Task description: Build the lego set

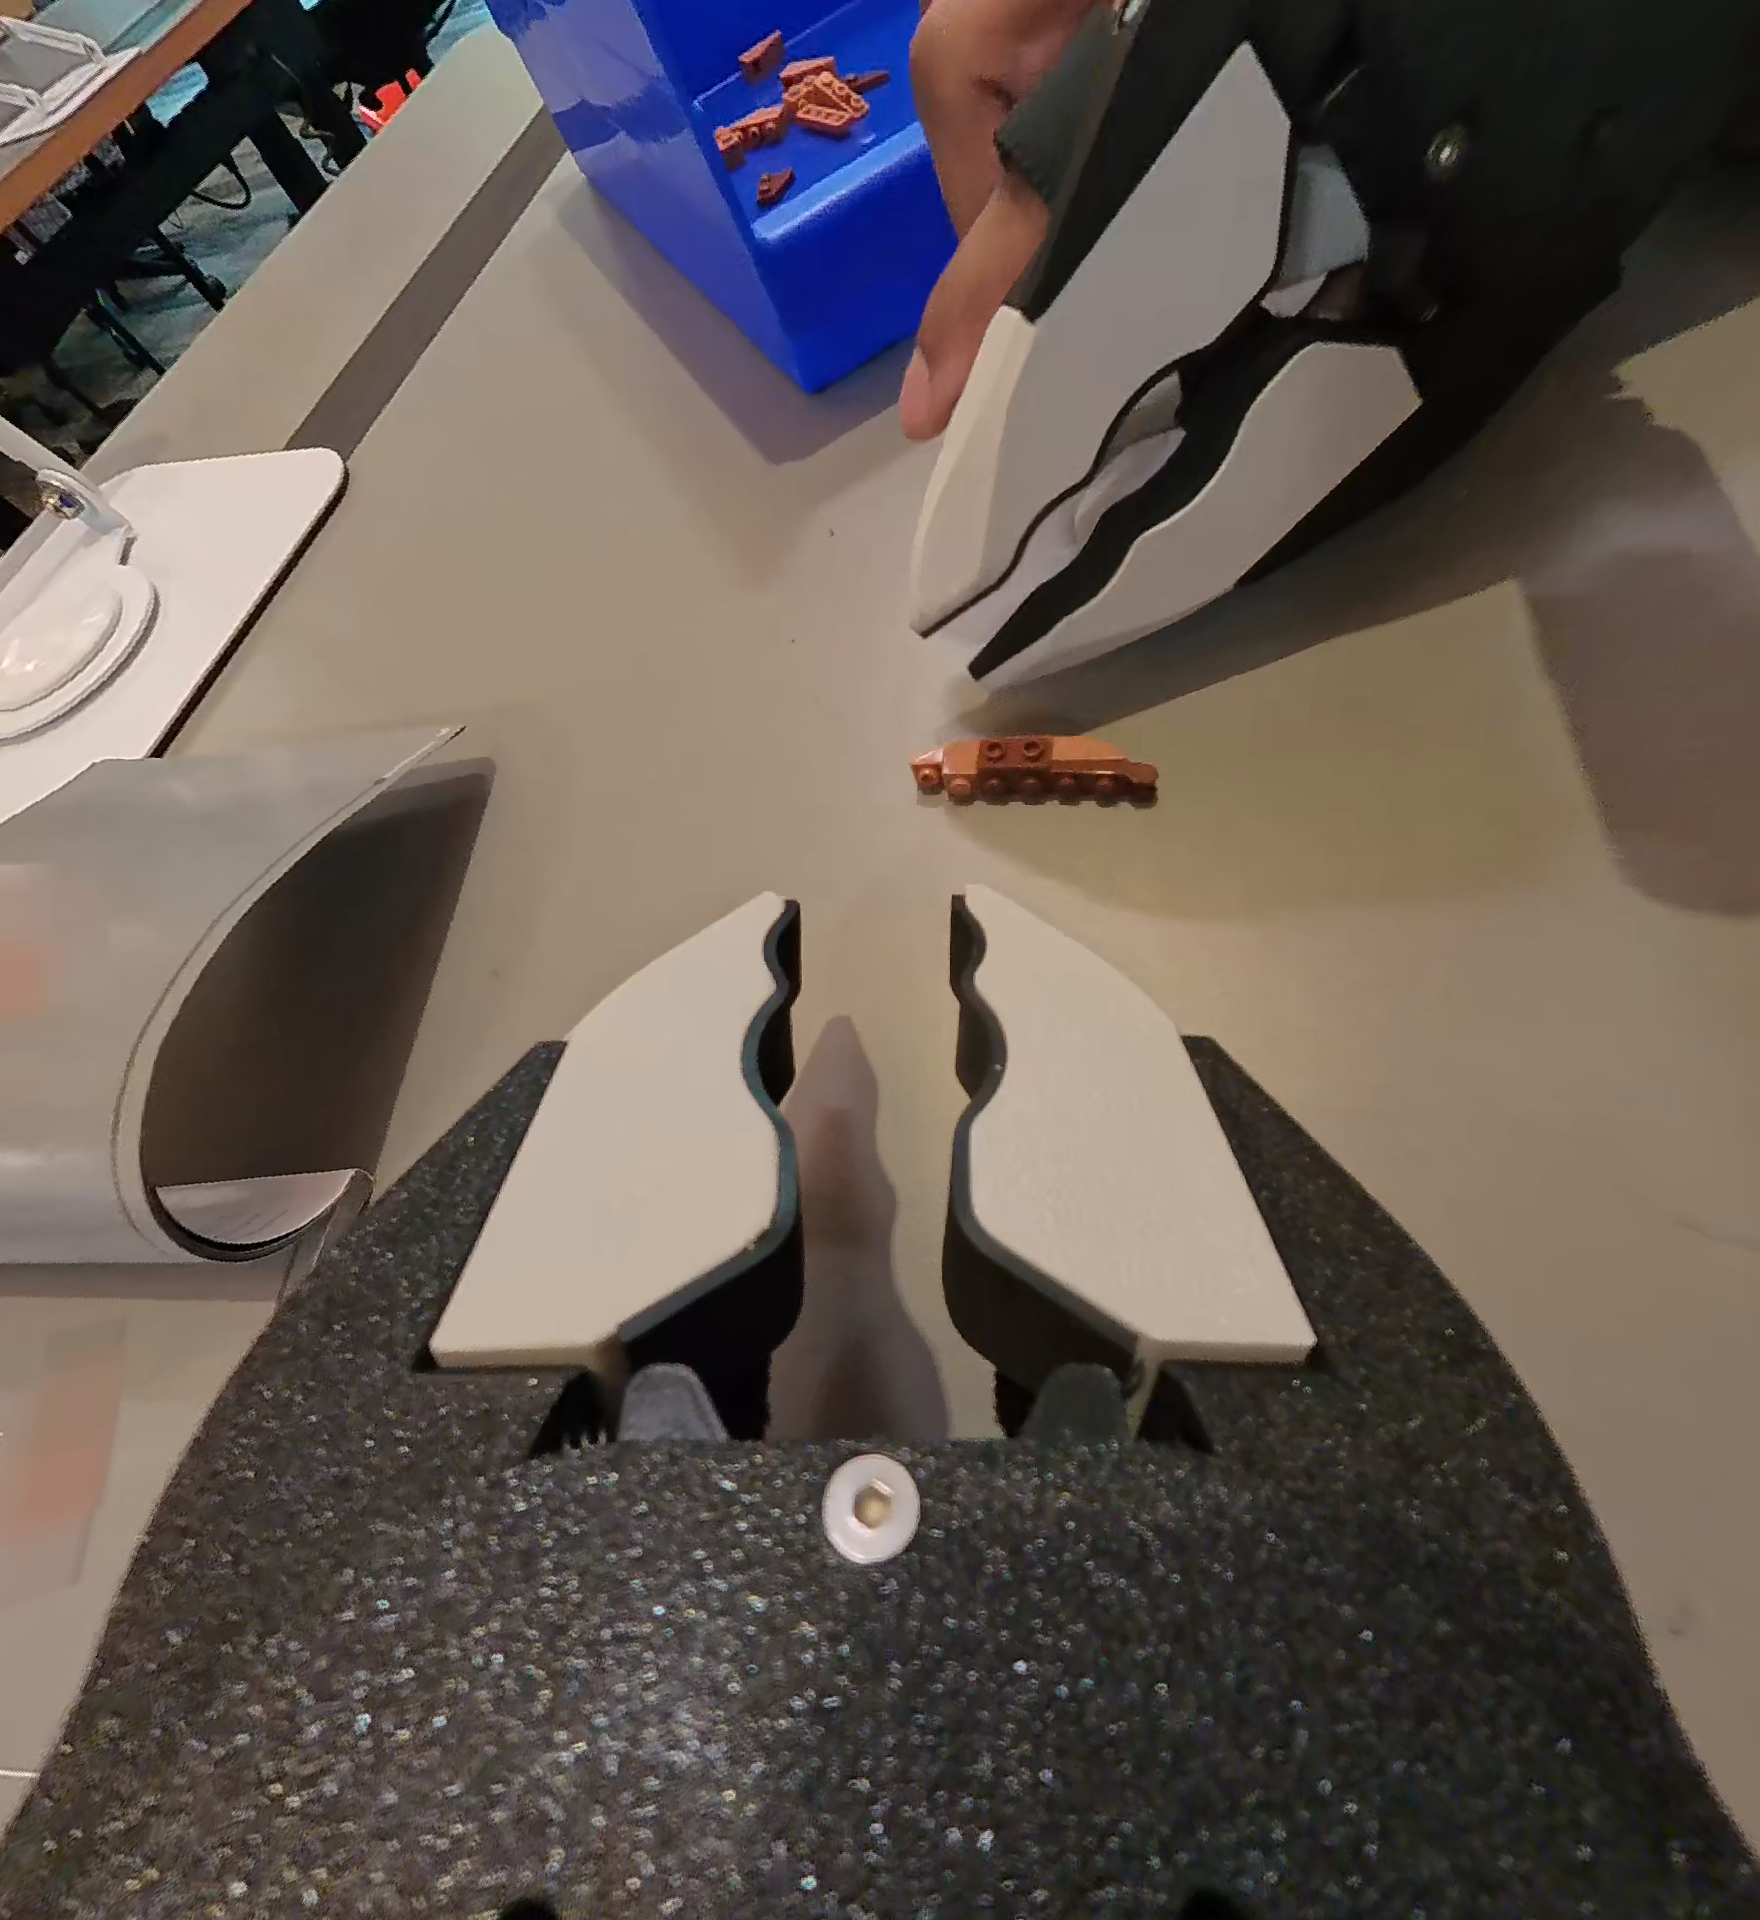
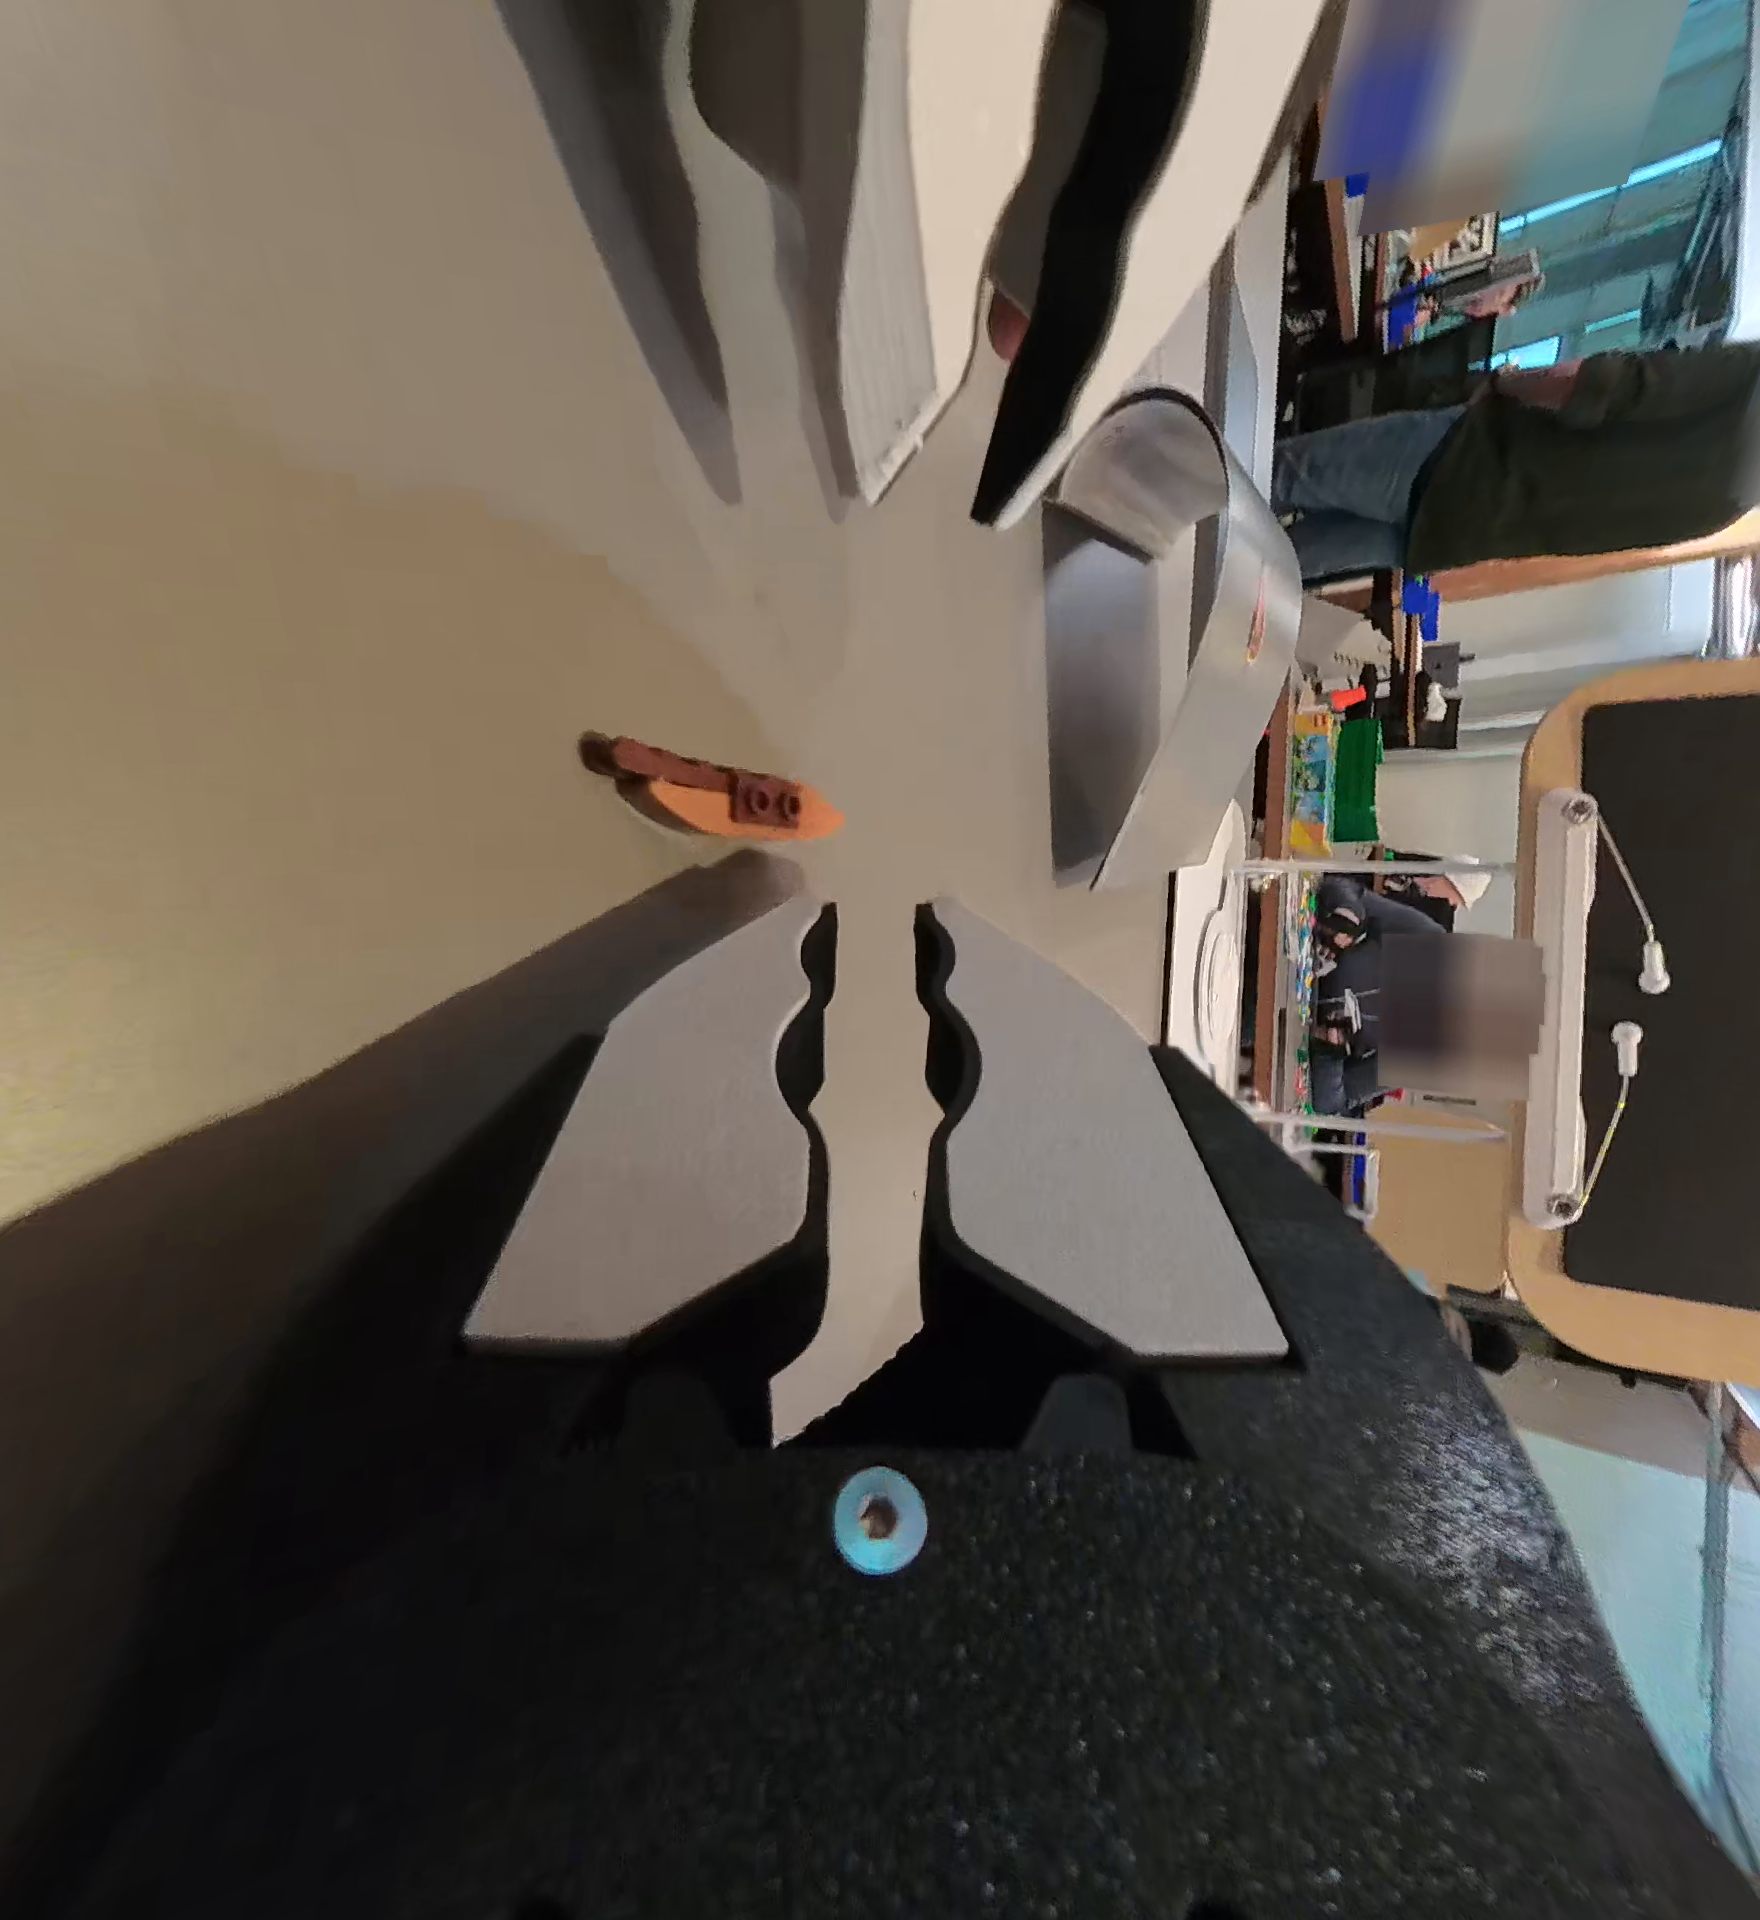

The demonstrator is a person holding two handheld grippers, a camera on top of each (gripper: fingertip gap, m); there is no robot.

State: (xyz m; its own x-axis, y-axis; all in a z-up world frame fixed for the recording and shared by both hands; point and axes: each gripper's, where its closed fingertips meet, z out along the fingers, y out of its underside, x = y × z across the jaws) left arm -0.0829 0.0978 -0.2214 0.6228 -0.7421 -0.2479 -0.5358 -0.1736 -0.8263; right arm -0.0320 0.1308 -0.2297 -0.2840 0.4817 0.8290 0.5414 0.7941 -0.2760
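A grey table (image 1: 647, 582) fills both views. Far on it stands a blue bin (image 1: 751, 208) holding loose brown bricks (image 1: 803, 104), and at the left a curled grey sheet (image 1: 232, 935) lies. The left gripper (image 1: 876, 914) hovers low with its jaws parted and empty. The right gripper (image 1: 959, 649), tipped on its side, has its jaws a narrow gap apart, also empty. Between their tips, the small brown lego assembly (image 1: 1032, 774) lies flat on the table, touching neither.

Shared lab or makerspace. Smooth grey worktable (image 1: 647, 623) as landmark: blue plastic parts bin (image 1: 751, 208) on it; beyond it, wood-edged desks (image 2: 1582, 561), seated people, cluttered shelves.
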